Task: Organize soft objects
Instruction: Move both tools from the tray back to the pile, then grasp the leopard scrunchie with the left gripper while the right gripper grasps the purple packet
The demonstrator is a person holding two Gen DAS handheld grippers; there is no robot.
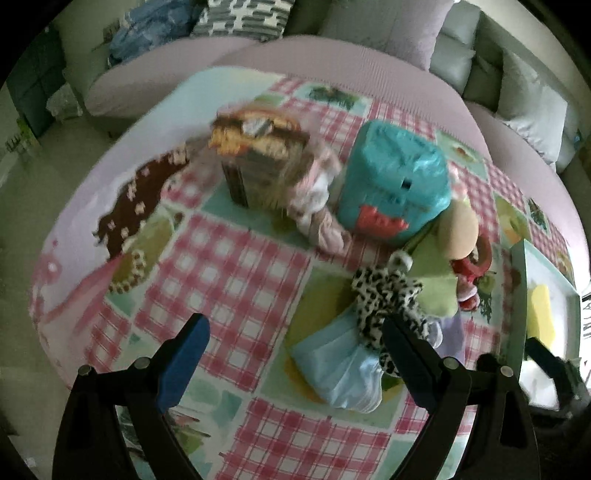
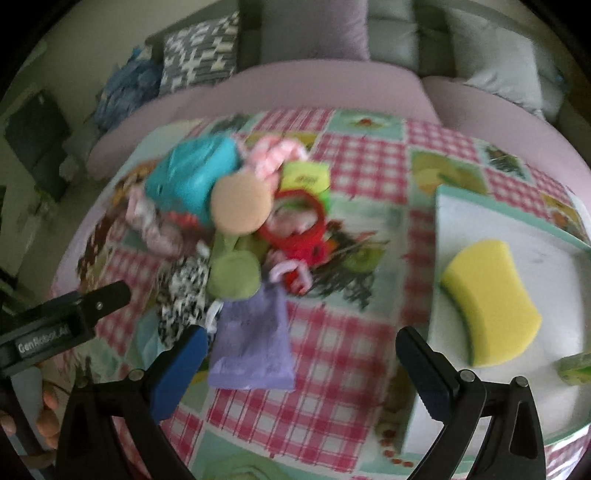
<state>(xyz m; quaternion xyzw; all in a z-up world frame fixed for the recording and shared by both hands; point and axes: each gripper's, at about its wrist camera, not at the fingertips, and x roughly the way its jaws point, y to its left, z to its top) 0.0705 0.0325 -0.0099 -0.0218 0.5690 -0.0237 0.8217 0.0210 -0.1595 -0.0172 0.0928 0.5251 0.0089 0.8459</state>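
Note:
A pile of soft things lies on the checked cloth: a teal plush block, a leopard-print cloth, a pale blue cloth, a green plush with a tan head and a pink cloth. My left gripper is open and empty above the cloth, just left of the pale blue cloth. My right gripper is open and empty over a purple pouch. A yellow sponge lies in a white tray. The pile shows blurred in the right wrist view.
A brown box-shaped item stands on the cloth left of the pile. A sofa with cushions runs behind the table. A red ring toy lies in the pile. The left gripper's body shows at the left.

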